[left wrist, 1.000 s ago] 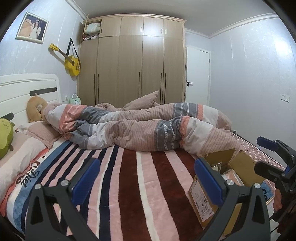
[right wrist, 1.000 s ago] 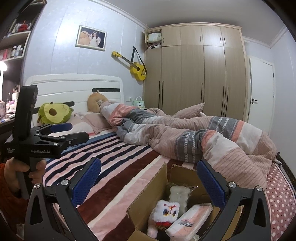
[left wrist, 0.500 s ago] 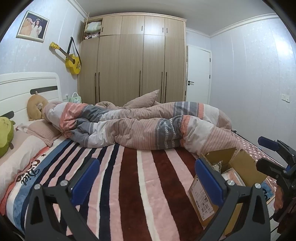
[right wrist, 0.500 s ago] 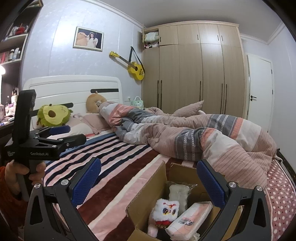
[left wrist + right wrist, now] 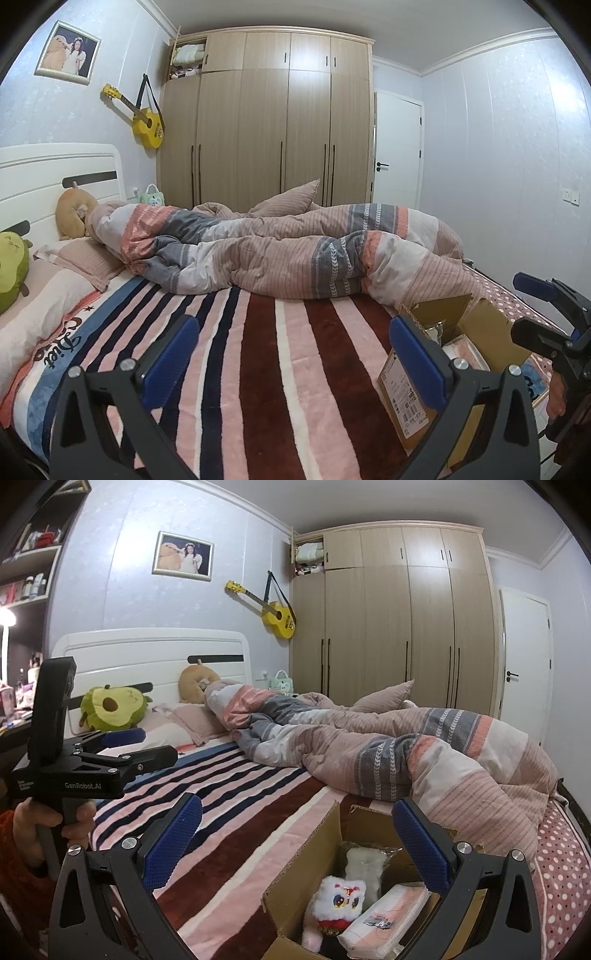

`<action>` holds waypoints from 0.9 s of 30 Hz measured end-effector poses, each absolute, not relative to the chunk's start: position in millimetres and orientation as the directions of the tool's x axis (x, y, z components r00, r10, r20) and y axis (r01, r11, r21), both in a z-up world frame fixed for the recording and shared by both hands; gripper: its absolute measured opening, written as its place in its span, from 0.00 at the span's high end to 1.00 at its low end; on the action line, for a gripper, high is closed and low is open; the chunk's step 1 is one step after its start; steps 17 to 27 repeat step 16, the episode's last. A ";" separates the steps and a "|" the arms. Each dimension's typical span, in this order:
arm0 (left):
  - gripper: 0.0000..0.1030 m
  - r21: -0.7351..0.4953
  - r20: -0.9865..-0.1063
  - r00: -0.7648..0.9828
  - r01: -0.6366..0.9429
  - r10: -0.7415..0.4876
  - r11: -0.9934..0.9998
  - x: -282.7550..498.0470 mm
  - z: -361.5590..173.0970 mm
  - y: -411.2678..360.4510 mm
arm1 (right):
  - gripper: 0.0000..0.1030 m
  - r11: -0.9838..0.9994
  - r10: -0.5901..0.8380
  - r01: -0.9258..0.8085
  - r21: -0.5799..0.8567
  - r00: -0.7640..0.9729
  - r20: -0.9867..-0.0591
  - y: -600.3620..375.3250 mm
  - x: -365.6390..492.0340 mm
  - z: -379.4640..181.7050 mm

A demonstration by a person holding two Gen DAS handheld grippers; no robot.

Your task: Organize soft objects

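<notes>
An open cardboard box (image 5: 306, 867) sits on the striped blanket near the bed's foot; it also shows in the left wrist view (image 5: 480, 325). Inside lie a white plush lion toy (image 5: 338, 897), a pink tissue pack (image 5: 388, 915) and a white bagged soft item (image 5: 364, 864). My right gripper (image 5: 295, 843) is open and empty, just above the box. My left gripper (image 5: 293, 354) is open and empty over the blanket, left of the box; it also shows in the right wrist view (image 5: 147, 746). A green avocado plush (image 5: 110, 707) and a tan plush (image 5: 195, 679) rest by the headboard.
A crumpled striped duvet (image 5: 295, 254) lies across the bed's middle with pillows (image 5: 85, 258) at the head. A wardrobe (image 5: 266, 122) and white door (image 5: 397, 147) stand behind. A yellow guitar (image 5: 277, 616) hangs on the wall. Shelves (image 5: 29, 572) are at far left.
Both views have shifted slightly; the left gripper has drifted a little, and the right gripper has edged closer over the box. Both stay open and empty.
</notes>
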State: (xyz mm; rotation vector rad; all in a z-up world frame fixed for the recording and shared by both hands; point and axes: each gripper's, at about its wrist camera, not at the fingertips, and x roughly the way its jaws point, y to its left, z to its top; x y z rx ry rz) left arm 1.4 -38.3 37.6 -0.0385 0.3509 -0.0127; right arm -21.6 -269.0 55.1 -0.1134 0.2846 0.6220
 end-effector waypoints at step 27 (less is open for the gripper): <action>0.01 -0.052 -0.351 0.936 0.008 -0.026 0.999 -1.3 37.0 -37.3 | 0.00 0.806 0.558 -0.592 -0.027 0.773 -0.302 -267.4 -21.2 59.1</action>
